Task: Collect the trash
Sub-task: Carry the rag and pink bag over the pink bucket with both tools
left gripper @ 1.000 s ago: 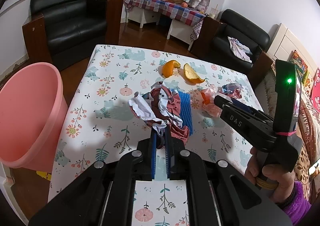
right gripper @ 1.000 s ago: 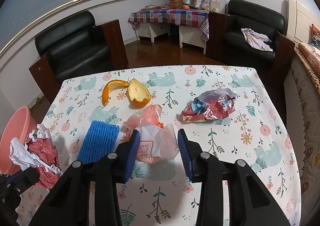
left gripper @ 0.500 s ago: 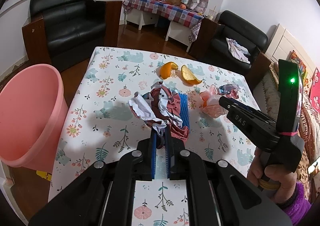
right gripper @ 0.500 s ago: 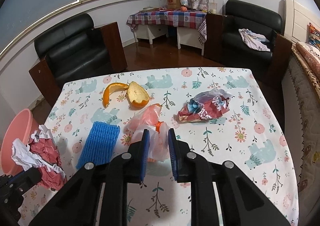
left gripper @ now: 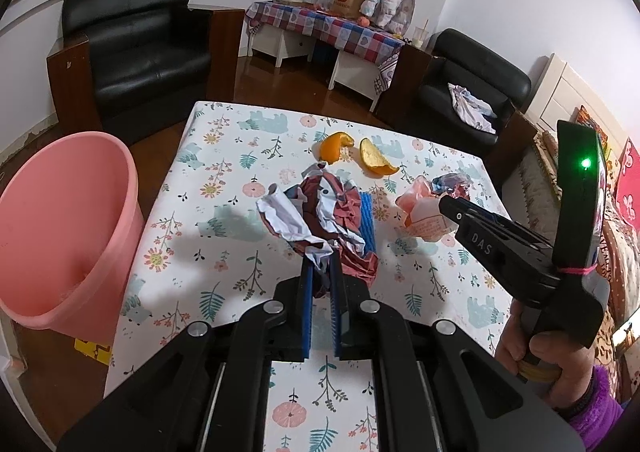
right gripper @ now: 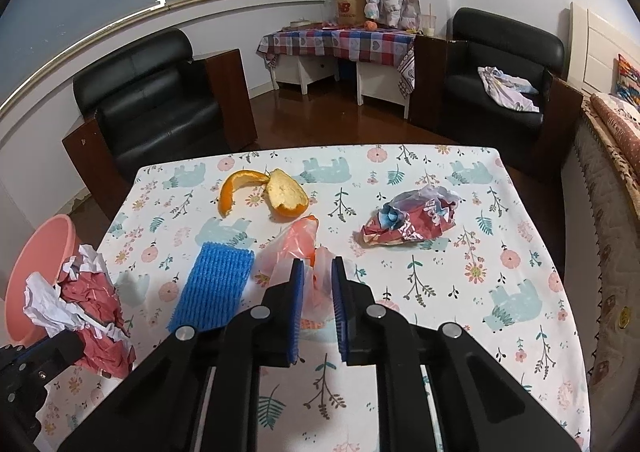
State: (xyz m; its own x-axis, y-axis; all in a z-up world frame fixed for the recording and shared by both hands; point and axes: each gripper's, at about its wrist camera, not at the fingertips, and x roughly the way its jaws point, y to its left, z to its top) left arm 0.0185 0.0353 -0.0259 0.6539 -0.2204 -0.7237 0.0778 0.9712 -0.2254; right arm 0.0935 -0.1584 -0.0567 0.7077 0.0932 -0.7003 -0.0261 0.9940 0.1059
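A crumpled red-and-white wrapper (left gripper: 320, 220) is being gripped by the closed left gripper (left gripper: 320, 276) near the table's (left gripper: 224, 236) left edge, beside the pink bin (left gripper: 60, 236) lying further left, while an orange plastic bag (right gripper: 304, 252) is being pinched by the right gripper (right gripper: 317, 284) mid-table.

The left gripper (left gripper: 320, 272) has its two blue-padded fingers drawn nearly together, pinching a crumpled wad of red and white paper (left gripper: 320, 212) that bunches out ahead of the tips. The right gripper (right gripper: 317, 284) has its jaws close as well, clamped on a thin pink plastic bag (right gripper: 298, 248) gathered between the pads. Seen from the left wrist camera, the right gripper lies off to the right and slightly ahead, its handle gripped by the person's right hand (left gripper: 548, 348) in a purple sleeve.
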